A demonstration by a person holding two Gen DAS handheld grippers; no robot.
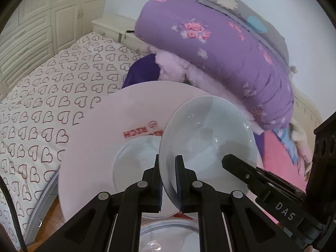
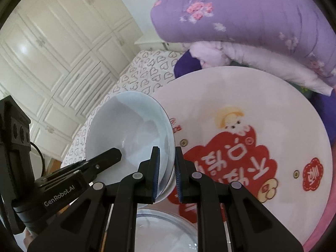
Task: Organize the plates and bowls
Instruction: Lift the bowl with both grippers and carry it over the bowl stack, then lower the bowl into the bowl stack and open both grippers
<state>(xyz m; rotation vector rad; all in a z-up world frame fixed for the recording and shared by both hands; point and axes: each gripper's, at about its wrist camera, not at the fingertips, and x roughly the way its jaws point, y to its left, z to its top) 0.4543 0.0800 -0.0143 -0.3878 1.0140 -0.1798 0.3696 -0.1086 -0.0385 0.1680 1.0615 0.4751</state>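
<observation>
Cream panelled wardrobe doors (image 2: 63, 52) and a bed with a heart-printed sheet (image 1: 42, 105) form the background, with a folded purple floral quilt (image 1: 220, 48) stacked on pink bedding behind a round pink table top (image 2: 262, 109) printed with a red cartoon design. A pale bowl (image 1: 210, 138) is held on edge above this table top, tilted so that its hollow faces the cameras. Its rim is clamped from two sides: the left gripper (image 1: 169, 180) is closed on one edge, and the right gripper (image 2: 167, 174) is closed on the opposite edge, with blue pads pressed against both faces of the rim. Each gripper is seen entering the other wrist view from the side. A clear glass dish (image 2: 166, 229) is partly visible low in both views, below the grippers.
</observation>
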